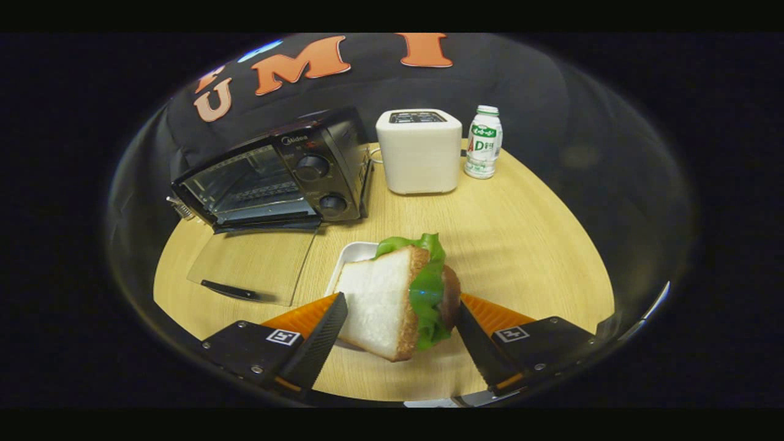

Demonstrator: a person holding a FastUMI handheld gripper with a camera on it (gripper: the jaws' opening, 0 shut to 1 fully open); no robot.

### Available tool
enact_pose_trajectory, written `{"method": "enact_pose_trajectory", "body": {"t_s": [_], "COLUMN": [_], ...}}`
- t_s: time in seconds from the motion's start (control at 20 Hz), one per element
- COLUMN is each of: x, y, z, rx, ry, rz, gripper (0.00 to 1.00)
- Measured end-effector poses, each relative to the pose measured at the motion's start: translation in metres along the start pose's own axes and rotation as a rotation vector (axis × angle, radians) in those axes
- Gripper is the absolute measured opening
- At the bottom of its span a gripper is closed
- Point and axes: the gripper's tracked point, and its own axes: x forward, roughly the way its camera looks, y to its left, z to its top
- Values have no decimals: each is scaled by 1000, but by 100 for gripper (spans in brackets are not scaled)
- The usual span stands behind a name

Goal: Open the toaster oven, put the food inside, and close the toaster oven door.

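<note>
A triangular sandwich (392, 300) with white bread, green lettuce and a brown filling sits between my fingers, raised above a small white tray (352, 254). My gripper (401, 309) is shut on the sandwich, one finger on the bread face, the other on the far side. The black toaster oven (294, 171) stands beyond the fingers to the left on the wooden table (520, 245). Its glass door (251, 266) lies folded down flat on the table, and the wire rack inside shows.
A white box-shaped toaster (419, 150) stands behind the sandwich, right of the oven. A small white bottle with a green label (484, 142) stands to its right. The round table's edge curves close on the left and right.
</note>
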Motion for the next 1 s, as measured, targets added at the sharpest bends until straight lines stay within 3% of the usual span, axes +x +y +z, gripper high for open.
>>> {"method": "enact_pose_trajectory", "body": {"t_s": [0.4, 0.5, 0.6, 0.65, 0.85, 1.0], "x": [16, 13, 7, 7, 0, -11], "y": [12, 16, 26, 25, 26, 23], "z": [-11, -7, 1, 1, 5, 17], "rx": [160, 184, 235, 251, 333, 313], "ry": [65, 59, 37, 42, 54, 11], "rz": [91, 110, 146, 139, 157, 144], "gripper": [97, 84, 61, 42, 37, 36]}}
